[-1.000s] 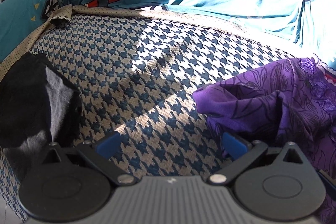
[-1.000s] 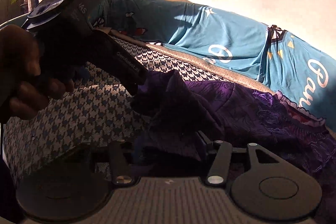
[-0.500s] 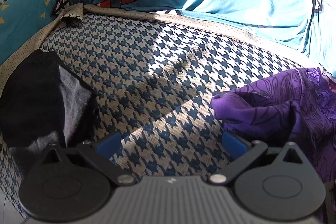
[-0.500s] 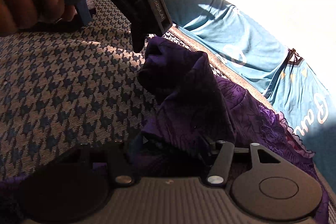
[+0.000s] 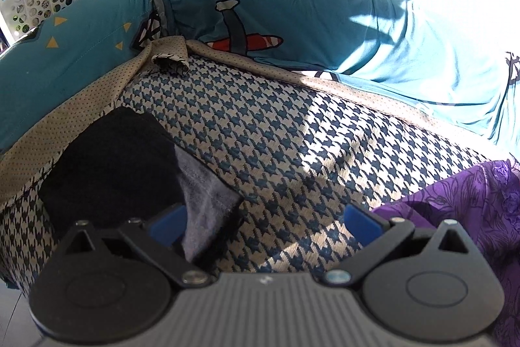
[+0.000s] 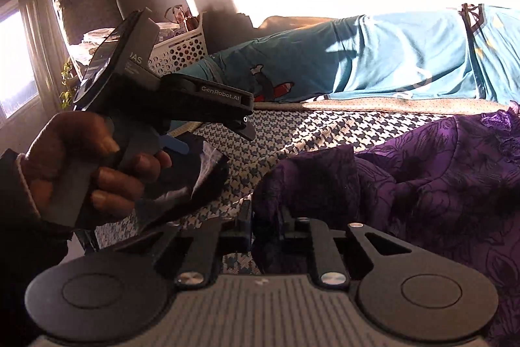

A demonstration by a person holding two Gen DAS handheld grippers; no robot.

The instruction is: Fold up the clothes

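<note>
Leftward since before, the left gripper [image 5: 265, 221] now hangs spread over the houndstooth cushion [image 5: 276, 139] near its left edge, beside the folded black garment [image 5: 110, 165]; the right gripper [image 6: 265, 225] pinches the purple garment [image 6: 422, 171].

The left gripper [image 5: 265, 221] has its blue-padded fingers [image 5: 360, 218] spread wide apart, nothing between them. A hand [image 6: 87, 165] wraps its handle, fingers curled around the grip. The right gripper [image 6: 265, 223] has its jaws pressed together, pinching purple fabric [image 6: 422, 171].
</note>
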